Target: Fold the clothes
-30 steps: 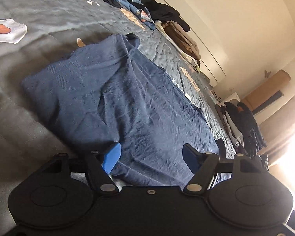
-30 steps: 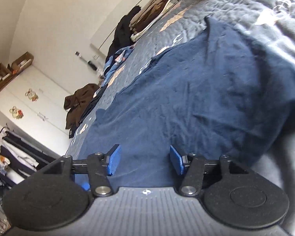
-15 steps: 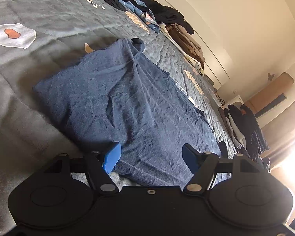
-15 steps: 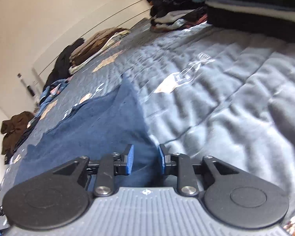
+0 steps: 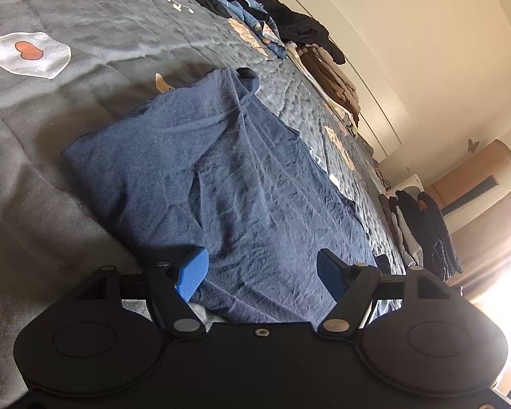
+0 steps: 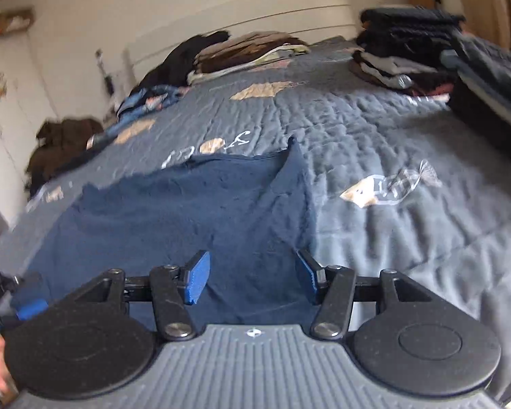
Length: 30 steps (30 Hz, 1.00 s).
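Both tools apart over a navy garment on the bed, nothing gripped.

The navy garment [image 5: 228,184] lies flat across the centre of the left wrist view, on the grey quilted bed [image 5: 95,10]; the left tool [image 5: 262,272] hovers at its near edge, jaws standing wide, nothing between the pads. In the right wrist view the same garment [image 6: 187,211] fills the lower middle, and the right tool [image 6: 252,276] is above it, jaws opening, holding nothing. That frame is blurred, so the stacked clothes [image 6: 402,58] at upper right look folded, probably. More piled clothes [image 6: 242,54] sit at top centre.
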Tool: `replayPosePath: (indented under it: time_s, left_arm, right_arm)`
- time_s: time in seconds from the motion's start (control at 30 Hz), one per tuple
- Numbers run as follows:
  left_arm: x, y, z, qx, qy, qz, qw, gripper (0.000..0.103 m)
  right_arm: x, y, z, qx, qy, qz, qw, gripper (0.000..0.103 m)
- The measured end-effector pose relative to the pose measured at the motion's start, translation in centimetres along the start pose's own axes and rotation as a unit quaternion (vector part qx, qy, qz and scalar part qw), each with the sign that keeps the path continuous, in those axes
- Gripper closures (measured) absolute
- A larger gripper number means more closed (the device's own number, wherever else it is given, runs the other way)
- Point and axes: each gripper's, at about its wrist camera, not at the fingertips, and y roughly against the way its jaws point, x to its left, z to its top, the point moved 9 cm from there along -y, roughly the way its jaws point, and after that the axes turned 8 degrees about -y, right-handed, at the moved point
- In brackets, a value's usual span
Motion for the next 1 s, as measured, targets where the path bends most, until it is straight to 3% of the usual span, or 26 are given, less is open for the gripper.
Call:
replayPosePath:
  time_s: [0.1, 0.2, 0.4, 0.53, 0.57, 0.6, 0.63, 0.67, 0.87, 0.93, 1.0]
  left_arm:
    - [-0.1, -0.2, 0.0, 0.002, -0.003, 0.004, 1.0, 0.033]
    - [-0.2, -0.3, 0.0, 0.004, -0.01, 0.01, 0.9999, 0.033]
    - [-0.4, -0.4, 0.0, 0.005, -0.015, 0.017, 0.9997, 0.033]
    - [-0.4, -0.7, 0.0, 0.007, -0.013, 0.023, 0.9996, 0.033]
    - [-0.4, -0.7, 0.0, 0.007, -0.013, 0.024, 0.9996, 0.033]
    - [-0.5, -0.8, 0.1, 0.007, -0.013, 0.026, 0.9996, 0.032]
    - [-0.5, -0.9, 0.1, 0.007, -0.012, 0.027, 0.9995, 0.031]
    - [-0.5, -1.0, 0.1, 0.007, -0.011, 0.028, 0.9995, 0.031]
    - [-0.6, -1.2, 0.3, 0.008, -0.007, 0.03, 0.9995, 0.031]
    - [-0.6, -1.2, 0.3, 0.008, -0.004, 0.028, 0.9996, 0.031]
    - [-0.6, -1.2, 0.2, 0.009, -0.004, 0.027, 0.9996, 0.031]
  right_arm:
    - [-1.0, 0.8, 0.2, 0.056, 0.125, 0.004, 0.991, 0.048]
    - [-2.0, 0.9, -0.4, 0.123, 0.24, 0.018, 0.963, 0.048]
    - [-1.4, -1.8, -2.9, 0.22, 0.201, 0.111, 0.948, 0.05]
    - [-0.3, -2.9, -4.4, 0.222, 0.226, 0.127, 0.94, 0.052]
    - [0.1, -2.6, -4.3, 0.207, 0.239, 0.136, 0.939, 0.057]
    - [0.6, -2.3, -4.3, 0.191, 0.25, 0.145, 0.938, 0.071]
    - [1.1, -2.1, -4.2, 0.176, 0.262, 0.154, 0.936, 0.078]
    - [1.6, -1.8, -4.1, 0.157, 0.285, 0.156, 0.932, 0.095]
    - [3.1, 0.6, -3.9, 0.1, 0.448, 0.149, 0.876, 0.099]
    - [3.6, 2.1, -3.6, 0.067, 0.516, 0.141, 0.842, 0.099]
    - [4.1, 3.5, -3.4, 0.032, 0.584, 0.131, 0.8, 0.099]
